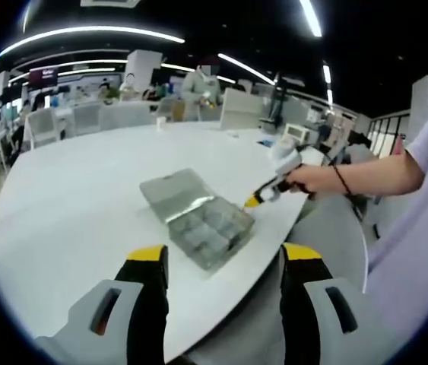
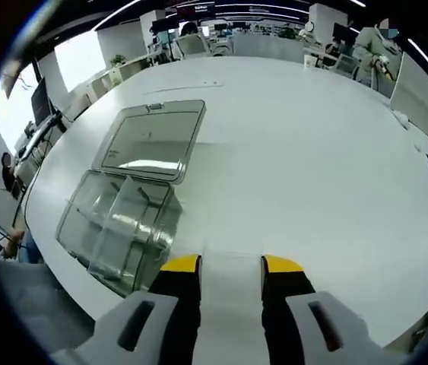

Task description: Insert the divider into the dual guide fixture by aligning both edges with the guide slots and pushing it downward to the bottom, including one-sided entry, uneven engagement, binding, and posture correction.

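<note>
Clear compartment box point(image 2: 122, 205) lies lid-open on the counter point(image 2: 312, 167); right gripper point(image 2: 230, 266) fingers pinch a pale divider point(image 2: 230, 293) beside it, uninserted; left gripper point(image 1: 225, 255) fingers gape empty

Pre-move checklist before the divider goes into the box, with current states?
1. Clear compartment box open, lid laid flat behind it: ok.
2. Divider held in the right gripper: ok; a flat white piece sits between its jaws.
3. Divider edges lined up with the guide slots: not ok; the piece is beside the box, not over it.
4. Left gripper free to steady the box: ok; jaws open, nothing between them, short of the box.
5. Guide slots free of obstruction: cannot tell; the clear walls are too blurred.
6. Box stable on the white table: ok, though near the table edge.
</note>
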Demonstrator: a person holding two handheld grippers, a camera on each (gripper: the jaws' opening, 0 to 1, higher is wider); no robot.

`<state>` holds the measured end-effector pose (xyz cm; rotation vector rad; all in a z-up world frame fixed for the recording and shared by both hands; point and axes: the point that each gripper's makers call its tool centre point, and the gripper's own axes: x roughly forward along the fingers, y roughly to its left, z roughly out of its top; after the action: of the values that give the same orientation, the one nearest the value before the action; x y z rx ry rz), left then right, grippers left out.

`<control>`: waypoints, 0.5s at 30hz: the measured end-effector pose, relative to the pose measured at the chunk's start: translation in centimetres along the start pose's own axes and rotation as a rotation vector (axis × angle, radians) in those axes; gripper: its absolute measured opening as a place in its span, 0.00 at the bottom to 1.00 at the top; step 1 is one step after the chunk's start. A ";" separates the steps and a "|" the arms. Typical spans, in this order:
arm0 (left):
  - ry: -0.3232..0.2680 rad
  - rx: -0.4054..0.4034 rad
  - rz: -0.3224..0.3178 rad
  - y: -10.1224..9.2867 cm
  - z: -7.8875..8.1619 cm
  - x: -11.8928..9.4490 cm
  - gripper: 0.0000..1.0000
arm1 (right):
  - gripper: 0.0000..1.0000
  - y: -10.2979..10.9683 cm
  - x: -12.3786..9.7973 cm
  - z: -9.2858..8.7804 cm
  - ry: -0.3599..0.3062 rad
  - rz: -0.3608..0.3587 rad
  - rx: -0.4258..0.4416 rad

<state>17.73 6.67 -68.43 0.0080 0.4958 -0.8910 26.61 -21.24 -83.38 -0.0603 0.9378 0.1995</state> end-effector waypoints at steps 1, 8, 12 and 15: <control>0.001 0.001 0.001 0.0 0.0 0.0 0.58 | 0.26 0.0 -0.1 0.1 -0.007 0.002 -0.001; 0.004 0.003 -0.004 -0.1 0.1 0.4 0.57 | 0.26 0.0 -1.2 0.4 -0.045 0.025 -0.013; 0.005 0.002 -0.009 -0.2 0.1 0.7 0.57 | 0.26 0.2 -1.6 0.6 -0.064 0.035 -0.015; 0.007 0.001 -0.013 -0.3 0.0 1.0 0.57 | 0.26 0.5 -2.0 0.8 -0.077 0.045 -0.015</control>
<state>18.05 5.78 -68.78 0.0088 0.5028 -0.9045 26.03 -20.89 -81.28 -0.0448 0.8615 0.2488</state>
